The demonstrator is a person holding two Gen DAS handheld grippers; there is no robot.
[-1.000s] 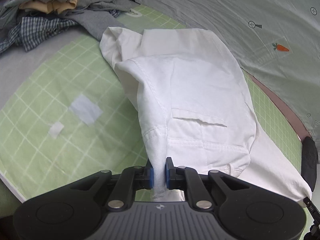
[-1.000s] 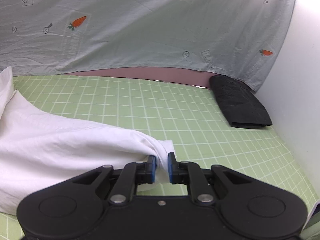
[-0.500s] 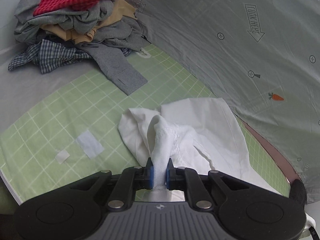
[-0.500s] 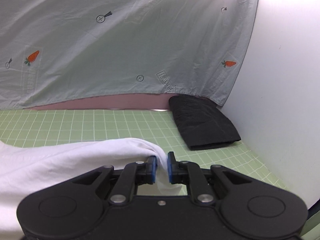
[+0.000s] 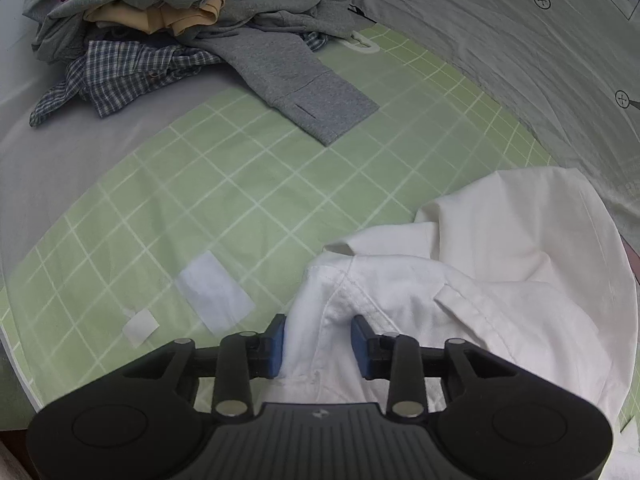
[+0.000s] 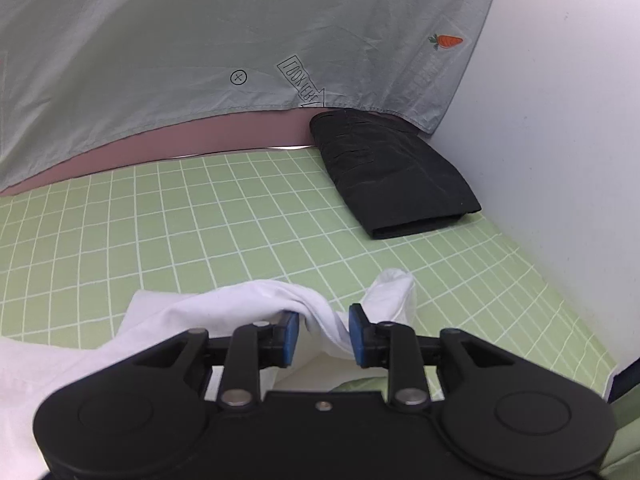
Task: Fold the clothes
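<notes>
My left claw [image 5: 317, 343] stands spread, released, with the white garment [image 5: 500, 280] bunched between its pads, touching the left one, and trailing ahead and to the right over the green grid mat [image 5: 200, 208]. My right claw [image 6: 323, 335] is likewise parted, a twisted end of the cloth draped loose between its pads. Farther off lie the pile of unfolded clothes [image 5: 192, 20] and the folded black garment [image 6: 392, 176].

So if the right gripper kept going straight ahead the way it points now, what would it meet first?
The right gripper is open, with a bunched fold of the white garment lying between its jaws, so it would push into that first. Beyond lies bare green grid mat; the folded black garment sits off to the right, probably outside the line.
</notes>
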